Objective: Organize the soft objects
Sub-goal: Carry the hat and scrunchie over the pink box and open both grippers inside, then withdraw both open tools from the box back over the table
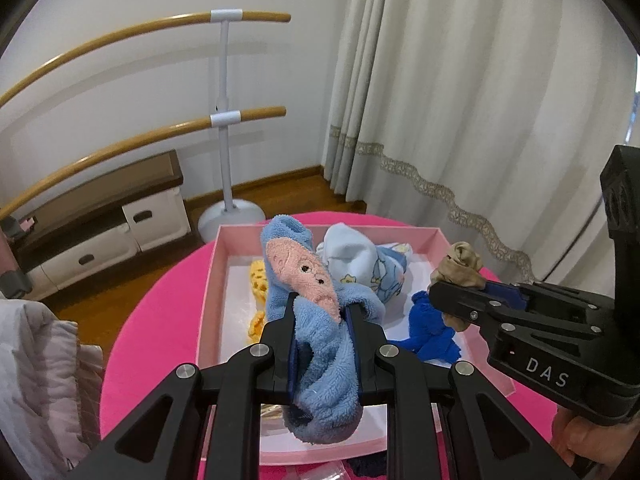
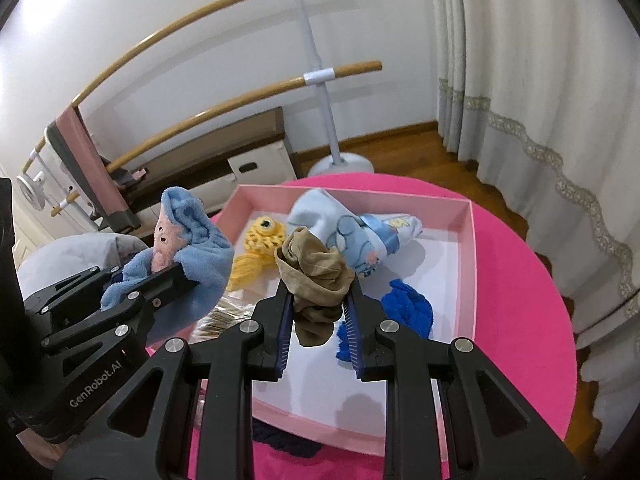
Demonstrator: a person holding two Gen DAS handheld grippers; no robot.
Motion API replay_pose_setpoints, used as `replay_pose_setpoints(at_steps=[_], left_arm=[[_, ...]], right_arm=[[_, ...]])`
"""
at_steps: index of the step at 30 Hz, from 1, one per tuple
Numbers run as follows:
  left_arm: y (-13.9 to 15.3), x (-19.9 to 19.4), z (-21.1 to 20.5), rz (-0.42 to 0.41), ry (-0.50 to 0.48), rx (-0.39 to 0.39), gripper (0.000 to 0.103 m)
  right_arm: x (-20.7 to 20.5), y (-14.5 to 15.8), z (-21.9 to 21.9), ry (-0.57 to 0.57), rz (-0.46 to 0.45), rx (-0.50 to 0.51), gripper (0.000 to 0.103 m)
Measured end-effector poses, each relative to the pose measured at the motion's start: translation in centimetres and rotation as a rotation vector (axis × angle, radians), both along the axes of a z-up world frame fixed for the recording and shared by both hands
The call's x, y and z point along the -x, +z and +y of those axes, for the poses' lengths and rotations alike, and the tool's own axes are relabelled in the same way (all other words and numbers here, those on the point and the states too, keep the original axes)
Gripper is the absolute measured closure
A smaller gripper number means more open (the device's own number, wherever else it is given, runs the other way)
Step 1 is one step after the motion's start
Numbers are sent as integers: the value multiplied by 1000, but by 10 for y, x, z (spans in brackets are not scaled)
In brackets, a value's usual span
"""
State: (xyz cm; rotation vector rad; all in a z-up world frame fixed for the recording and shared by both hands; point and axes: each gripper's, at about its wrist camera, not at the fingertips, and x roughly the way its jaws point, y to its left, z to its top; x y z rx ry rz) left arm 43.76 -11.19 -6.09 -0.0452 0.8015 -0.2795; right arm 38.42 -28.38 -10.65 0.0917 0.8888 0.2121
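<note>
With several soft items already in the pink box (image 2: 472, 248), you held a fluffy blue sock (image 1: 316, 344) in your left claw (image 1: 320, 312) and a tan stocking (image 2: 316, 280) in your right claw (image 2: 318, 304), both above it, not yet dropped.

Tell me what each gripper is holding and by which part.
Left gripper pinches the fluffy blue sock around its bunched middle; right gripper pinches the crumpled tan stocking across its middle.

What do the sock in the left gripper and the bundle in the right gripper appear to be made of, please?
The light blue sock, clamped in the left gripper, looks like fuzzy terry or fleece: looped, matte pile. The tan stocking in the right gripper looks like thin nylon hosiery: smooth, faintly sheer, finely crumpled. Both are guesses from looks.
</note>
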Motion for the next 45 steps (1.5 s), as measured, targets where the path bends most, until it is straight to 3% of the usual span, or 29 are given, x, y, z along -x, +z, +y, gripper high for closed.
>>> replay_pose_setpoints(at_steps=[8,17,24,26,28,30,37,45], left_arm=[[-5,-38,-9,24,-9,-12,86],[-23,-61,-20,60,1,-33,80],[-25,-64,-23,39,20,-44,34],[-23,-65,-20,35,45,-43,22],[-23,-59,-14,23,55,-24,10],[-19,-49,-8,-3,72,-21,9],[-14,-13,-6,-89,94,-60,1],[-5,29,-2,-181,156,-128,0]], right_arm=[[-9,-9,2,6,26,12,80],[-13,-17,-1,-12,45,14,69],[-11,-14,-10,-41,32,9,49],[-9,-12,-16,-70,19,11,35],[-7,-8,-21,-90,3,8,13],[-3,-3,-25,-111,-21,19,0],[11,13,-24,-133,-72,26,0],[38,30,-22,-143,-133,5,0]])
